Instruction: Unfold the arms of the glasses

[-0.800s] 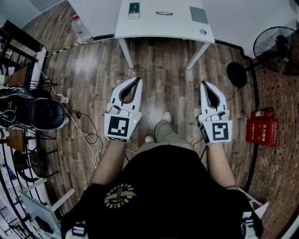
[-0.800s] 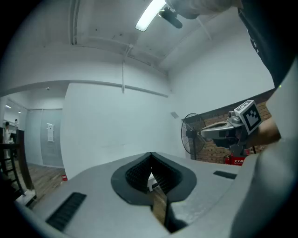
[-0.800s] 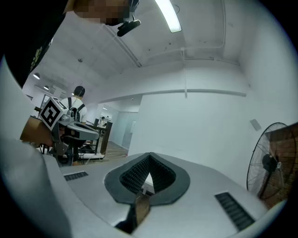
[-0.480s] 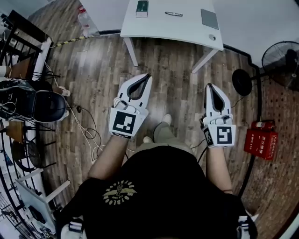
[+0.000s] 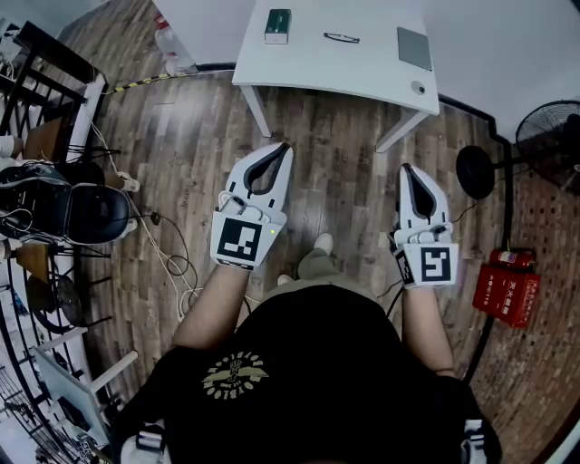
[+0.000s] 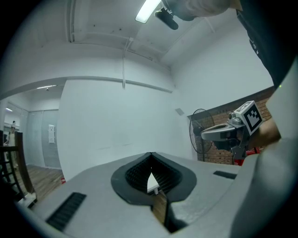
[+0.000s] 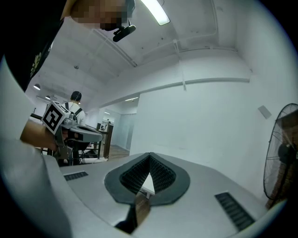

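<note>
The left tool (image 5: 283,145) and the right tool (image 5: 407,168) hover over the wooden floor (image 5: 335,154), well short of the white table (image 5: 362,68). Each has its jaws closed tip to tip with nothing between them. The glasses (image 5: 342,38) lie on the table's far half, between a green box (image 5: 277,25) and a grey pad (image 5: 414,48). The print on the box is too small to read. A red case (image 5: 507,294) on the floor at the right carries white writing, also illegible. The tools' cubes show only black-and-white square markers.
</note>
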{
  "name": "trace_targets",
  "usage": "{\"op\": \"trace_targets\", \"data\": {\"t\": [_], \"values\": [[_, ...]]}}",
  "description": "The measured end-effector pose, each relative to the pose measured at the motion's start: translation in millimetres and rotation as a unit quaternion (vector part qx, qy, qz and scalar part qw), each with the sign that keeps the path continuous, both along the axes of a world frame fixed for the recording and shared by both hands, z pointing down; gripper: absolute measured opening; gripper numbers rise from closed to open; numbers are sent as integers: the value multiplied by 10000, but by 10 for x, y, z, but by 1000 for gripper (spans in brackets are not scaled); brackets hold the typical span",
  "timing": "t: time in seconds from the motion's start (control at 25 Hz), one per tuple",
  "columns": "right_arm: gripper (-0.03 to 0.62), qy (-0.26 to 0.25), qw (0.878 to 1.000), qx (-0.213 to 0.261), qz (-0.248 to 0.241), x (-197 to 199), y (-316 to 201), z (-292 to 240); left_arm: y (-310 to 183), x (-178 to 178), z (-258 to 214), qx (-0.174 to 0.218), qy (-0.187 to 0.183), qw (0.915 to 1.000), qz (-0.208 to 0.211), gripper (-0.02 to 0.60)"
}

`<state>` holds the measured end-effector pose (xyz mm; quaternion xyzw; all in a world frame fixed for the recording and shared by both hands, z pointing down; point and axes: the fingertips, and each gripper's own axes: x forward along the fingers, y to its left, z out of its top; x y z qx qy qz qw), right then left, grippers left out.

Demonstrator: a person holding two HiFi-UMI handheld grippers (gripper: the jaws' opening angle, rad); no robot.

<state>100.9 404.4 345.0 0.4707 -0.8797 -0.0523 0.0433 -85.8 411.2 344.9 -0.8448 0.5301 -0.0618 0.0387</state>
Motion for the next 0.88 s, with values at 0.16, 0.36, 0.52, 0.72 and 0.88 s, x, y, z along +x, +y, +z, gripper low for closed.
{"op": "trace_targets", "data": {"t": [0.16, 0.36, 0.52, 0.72, 0.88], "values": [[0, -68, 10000, 51, -46, 105, -232, -73, -248, 101, -65, -10, -103, 9999, -126, 6], [0, -128, 9997, 107, -193, 238, -492, -135, -474, 276, -270, 218, 48, 9996, -146, 6], [0, -142, 9994, 143, -288, 368, -644, -179, -530, 336, -308, 219, 59, 9994, -278, 7], [0, -256, 9992, 144, -286, 513, -742, -254, -536, 426, -369, 241, -12, 9990, -366, 7], [0, -331, 9991, 149, -234, 587, -754, -288, -530, 454, -452, 341, -68, 9986, -397, 7]]}}
